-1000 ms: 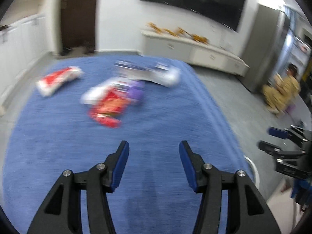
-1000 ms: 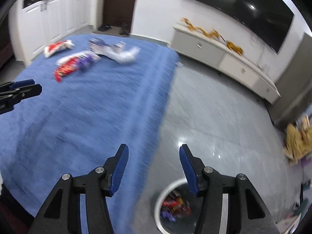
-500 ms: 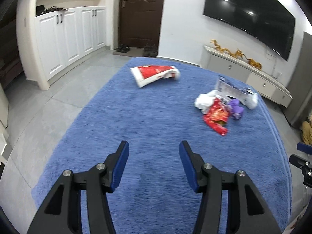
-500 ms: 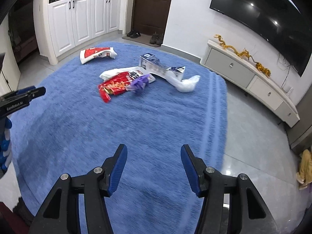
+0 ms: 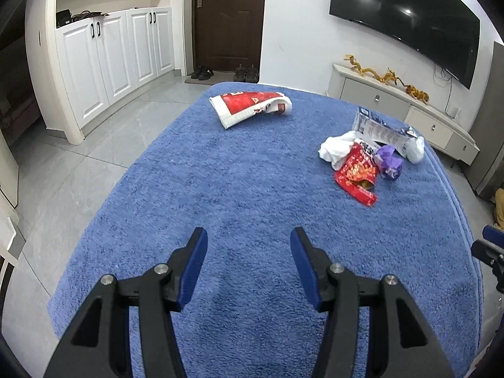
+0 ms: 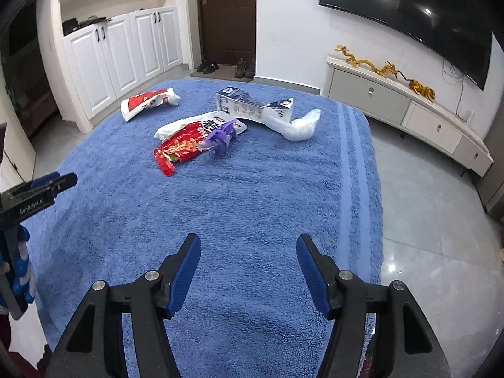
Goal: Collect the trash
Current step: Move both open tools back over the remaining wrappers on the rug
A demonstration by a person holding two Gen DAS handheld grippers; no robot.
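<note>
Trash lies on the blue rug [image 6: 252,208] at upper centre: red snack bag [image 6: 179,148], perhaps a carton [image 6: 249,107]. Left gripper [image 5: 249,236] gapes empty; right gripper [image 6: 249,242], just widening, holds nothing.

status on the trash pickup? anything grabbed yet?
Done: nothing shows as collected.
In hand: nothing; left gripper and right gripper are open and empty, the right's jaws have just been opening.
Left: red-and-white bag, red snack wrapper, purple wrapper, milk carton, white bag on the blue rug.
</note>
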